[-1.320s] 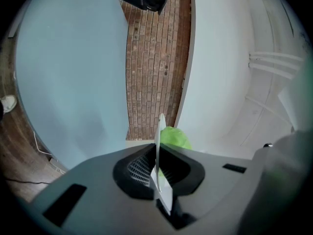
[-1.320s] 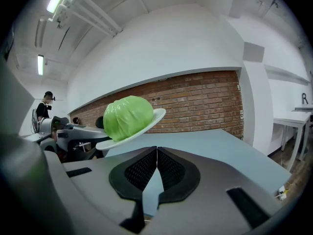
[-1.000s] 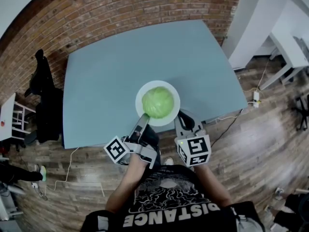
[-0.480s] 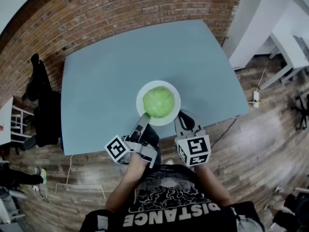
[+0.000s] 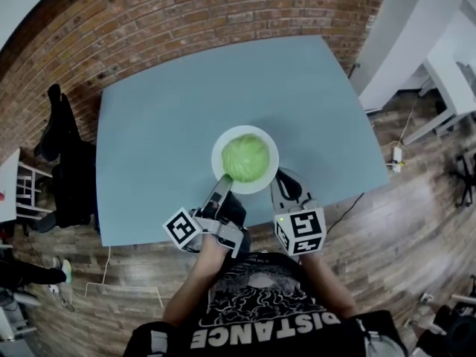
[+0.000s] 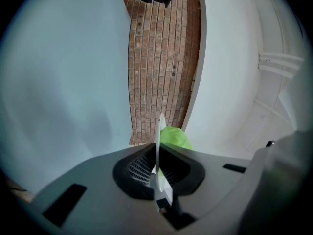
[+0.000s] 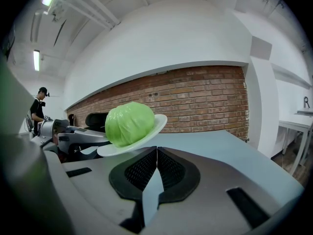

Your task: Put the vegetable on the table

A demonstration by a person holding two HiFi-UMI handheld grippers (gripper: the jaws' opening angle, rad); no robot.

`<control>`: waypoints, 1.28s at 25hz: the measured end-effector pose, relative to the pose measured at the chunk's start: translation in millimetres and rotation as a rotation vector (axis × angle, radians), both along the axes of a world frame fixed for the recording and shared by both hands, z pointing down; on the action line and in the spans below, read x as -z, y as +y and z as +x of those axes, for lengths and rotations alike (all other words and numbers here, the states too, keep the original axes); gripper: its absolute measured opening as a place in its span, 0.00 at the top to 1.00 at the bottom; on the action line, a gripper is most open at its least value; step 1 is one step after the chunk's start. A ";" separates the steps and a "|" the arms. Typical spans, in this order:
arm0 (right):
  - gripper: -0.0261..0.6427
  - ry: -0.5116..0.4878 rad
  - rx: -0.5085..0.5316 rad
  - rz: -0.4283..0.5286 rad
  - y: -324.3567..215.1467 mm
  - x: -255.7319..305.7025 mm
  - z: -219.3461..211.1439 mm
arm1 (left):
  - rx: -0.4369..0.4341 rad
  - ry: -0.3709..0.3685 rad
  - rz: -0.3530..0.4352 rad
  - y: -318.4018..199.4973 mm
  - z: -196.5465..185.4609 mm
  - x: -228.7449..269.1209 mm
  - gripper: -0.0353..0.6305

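A green cabbage (image 5: 245, 157) lies on a white plate (image 5: 245, 129) over the near edge of the blue-grey table (image 5: 171, 117). My left gripper (image 5: 224, 179) is shut on the plate's near-left rim. In the left gripper view the rim (image 6: 160, 131) stands edge-on between the jaws, with the cabbage (image 6: 175, 137) behind it. My right gripper (image 5: 281, 175) is just right of the plate, shut and holding nothing. In the right gripper view the plate (image 7: 155, 123) looks tilted and lifted, with the cabbage (image 7: 129, 123) on it, above and left of my right gripper (image 7: 156, 153).
A brick wall (image 5: 186, 13) runs behind the table. A black chair with dark clothing (image 5: 67, 162) and a white shelf (image 5: 18, 184) stand at the left. White desks (image 5: 439, 73) stand at the right. Cables lie on the wood floor (image 5: 387, 199). A person (image 7: 38, 109) stands far off.
The plate and both grippers keep their places. Only the head view has shifted a little.
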State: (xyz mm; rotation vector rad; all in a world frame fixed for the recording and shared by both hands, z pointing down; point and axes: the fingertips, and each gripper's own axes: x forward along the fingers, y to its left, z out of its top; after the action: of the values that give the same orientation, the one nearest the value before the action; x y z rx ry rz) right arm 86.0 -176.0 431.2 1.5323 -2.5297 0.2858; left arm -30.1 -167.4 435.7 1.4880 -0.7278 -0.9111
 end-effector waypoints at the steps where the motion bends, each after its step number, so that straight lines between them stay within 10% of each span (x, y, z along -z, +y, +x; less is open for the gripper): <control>1: 0.95 0.001 0.002 -0.002 -3.0 -0.4 -2.1 | 0.002 -0.001 -0.003 -2.4 -2.3 -1.1 0.93; 32: 0.95 0.038 0.026 -0.092 -69.1 -38.4 -60.3 | 0.033 -0.103 -0.175 -67.5 -73.4 -99.1 0.92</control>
State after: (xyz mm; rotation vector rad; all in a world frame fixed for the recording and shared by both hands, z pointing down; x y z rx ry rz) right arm 25.7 -245.1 469.7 1.4561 -2.4696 0.3611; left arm -103.5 -234.9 534.8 1.3788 -0.8876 -0.7792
